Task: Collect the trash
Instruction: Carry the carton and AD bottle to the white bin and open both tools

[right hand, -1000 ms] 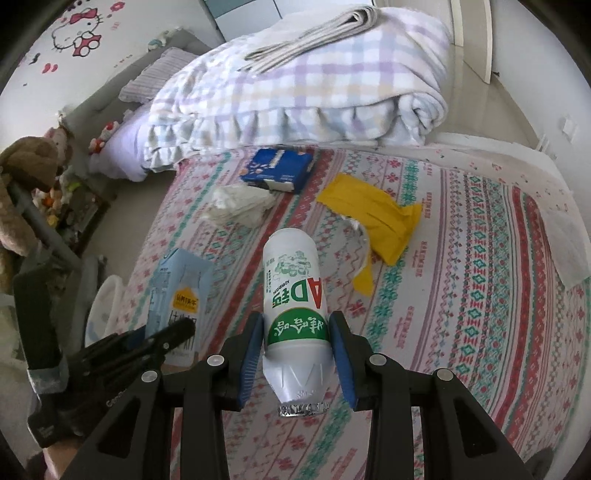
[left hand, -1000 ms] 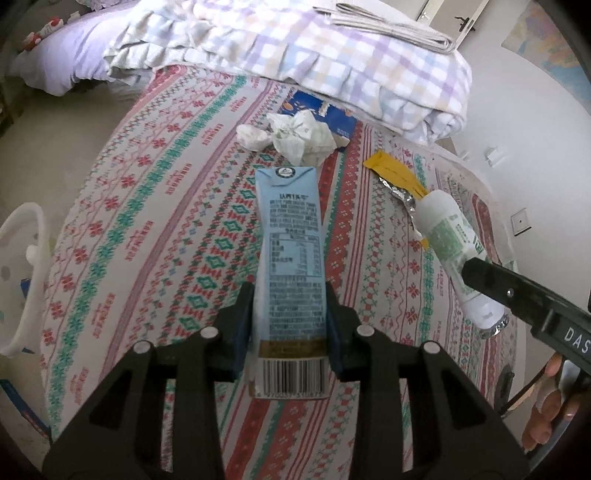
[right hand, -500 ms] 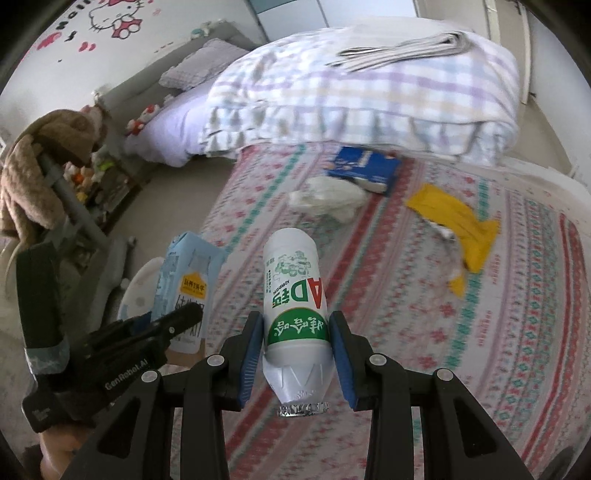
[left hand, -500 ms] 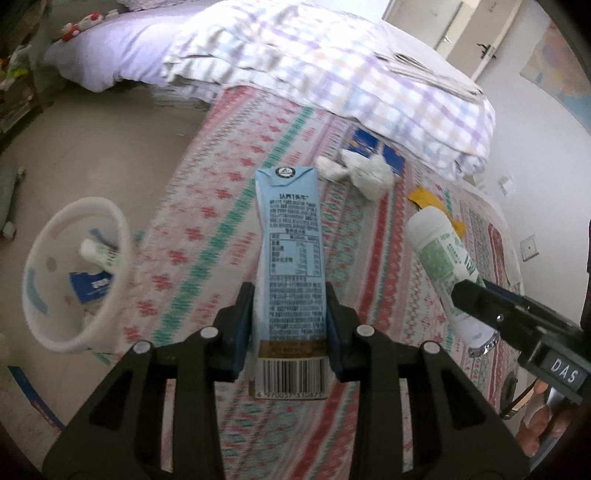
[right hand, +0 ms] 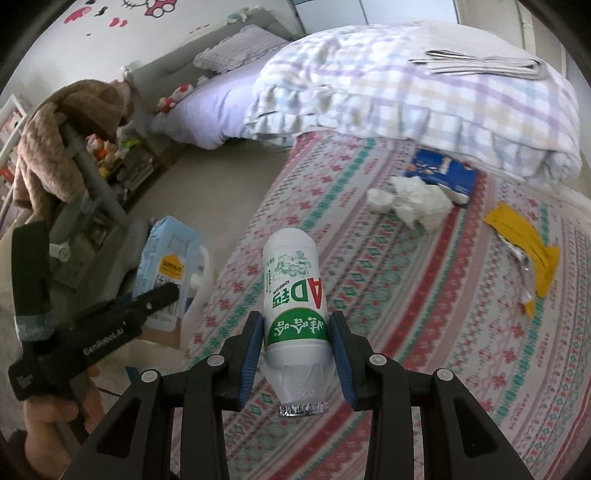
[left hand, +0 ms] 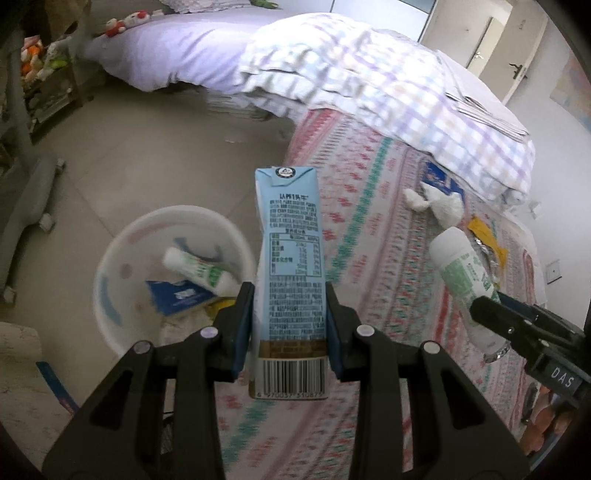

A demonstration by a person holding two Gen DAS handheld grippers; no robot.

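Gripping: your left gripper point(left hand: 290, 328) is clamping the pale-blue rectangular milk carton point(left hand: 290, 258) beside the round white plastic bin point(left hand: 110, 266); your right gripper point(right hand: 295, 347) is pinching the white-and-green plastic bottle point(right hand: 295, 295) over the bed (risk: releasing early means missing the bin).

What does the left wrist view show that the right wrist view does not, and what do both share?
Only the left wrist view looks down into the white bin, which holds a white bottle with a green label and a blue packet. Only the right wrist view shows the brown plush toy and the pink wall stickers. Both show the left gripper shut on the blue carton, the right gripper shut on the AD bottle, and the crumpled tissue on the patterned bedspread.
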